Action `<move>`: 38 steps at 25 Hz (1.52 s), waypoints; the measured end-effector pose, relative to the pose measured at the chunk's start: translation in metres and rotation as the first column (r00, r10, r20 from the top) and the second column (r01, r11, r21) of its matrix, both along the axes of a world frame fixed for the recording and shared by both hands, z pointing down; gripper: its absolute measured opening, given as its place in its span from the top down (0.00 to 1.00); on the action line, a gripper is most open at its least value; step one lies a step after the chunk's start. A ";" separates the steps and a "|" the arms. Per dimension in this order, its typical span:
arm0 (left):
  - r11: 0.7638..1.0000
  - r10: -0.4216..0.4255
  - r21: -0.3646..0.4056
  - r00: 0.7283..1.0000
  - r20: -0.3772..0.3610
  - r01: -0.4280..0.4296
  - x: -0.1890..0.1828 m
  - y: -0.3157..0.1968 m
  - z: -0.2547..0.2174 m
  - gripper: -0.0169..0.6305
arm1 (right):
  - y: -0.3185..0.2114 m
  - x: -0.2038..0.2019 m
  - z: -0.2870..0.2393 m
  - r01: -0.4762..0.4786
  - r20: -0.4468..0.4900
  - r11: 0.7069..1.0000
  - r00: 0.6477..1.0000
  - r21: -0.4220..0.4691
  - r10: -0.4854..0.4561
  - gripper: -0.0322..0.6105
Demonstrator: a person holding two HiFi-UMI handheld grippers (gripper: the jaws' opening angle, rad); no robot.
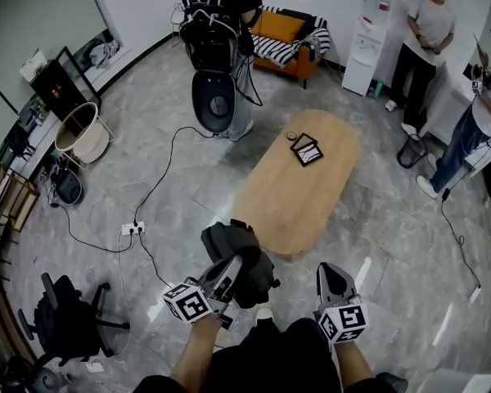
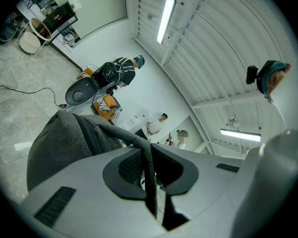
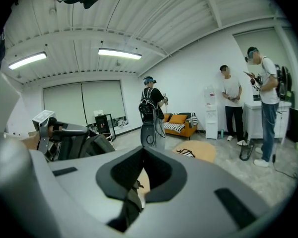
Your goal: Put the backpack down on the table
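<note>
A dark grey backpack (image 1: pixel 239 256) hangs in the air just off the near end of the oval wooden table (image 1: pixel 286 199). My left gripper (image 1: pixel 231 267) is shut on one of its straps. In the left gripper view that strap (image 2: pixel 148 155) runs between the closed pads, with the backpack's body (image 2: pixel 64 143) to the left of the left gripper (image 2: pixel 150 175). My right gripper (image 1: pixel 334 275) is held to the right of the bag. In its own view the right gripper (image 3: pixel 138 185) is shut on a thin dark strap (image 3: pixel 130 205) that hangs down from the pads.
A black tablet-like item (image 1: pixel 307 150) and a small round object (image 1: pixel 292 136) lie at the table's far end. A person with black gear (image 1: pixel 217 31) stands beyond, near an orange sofa (image 1: pixel 290 39). Two people (image 1: pixel 425 31) and a bin (image 1: pixel 411 150) are at the right. A cable and power strip (image 1: pixel 132 229) lie to the left.
</note>
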State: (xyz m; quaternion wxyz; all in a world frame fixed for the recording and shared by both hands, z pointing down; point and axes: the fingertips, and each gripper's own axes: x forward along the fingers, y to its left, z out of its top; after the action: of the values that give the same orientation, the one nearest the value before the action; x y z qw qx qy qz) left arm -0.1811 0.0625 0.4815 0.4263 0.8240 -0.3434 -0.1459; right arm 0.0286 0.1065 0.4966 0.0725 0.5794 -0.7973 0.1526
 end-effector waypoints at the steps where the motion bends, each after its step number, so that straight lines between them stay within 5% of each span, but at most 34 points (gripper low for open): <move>1: 1.000 0.003 -0.001 1.000 0.002 -0.003 -0.001 -0.006 -0.001 0.91 | -0.003 0.000 0.000 -0.004 0.001 1.000 1.000 -0.003 0.004 0.94; 11: 0.999 -0.014 -0.029 1.000 0.015 0.014 0.012 -0.058 0.006 0.91 | -0.051 0.014 0.013 0.012 0.025 1.000 1.000 -0.023 -0.012 0.94; 29: 0.988 -0.151 -0.025 0.988 -0.006 0.151 0.074 -0.160 0.014 0.91 | -0.217 0.069 0.010 0.214 0.045 0.976 0.976 -0.031 -0.213 0.94; 38: 0.988 -0.144 -0.055 0.990 -0.006 0.143 0.087 -0.214 0.022 0.91 | -0.249 0.088 0.024 0.193 0.060 0.979 0.980 -0.067 -0.189 0.94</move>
State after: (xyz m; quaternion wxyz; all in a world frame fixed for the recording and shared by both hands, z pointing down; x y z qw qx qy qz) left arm -0.0939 -0.1513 0.5038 0.4389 0.7844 -0.4037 -0.1709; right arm 0.1168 -0.1424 0.5205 0.0867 0.4928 -0.8449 0.1892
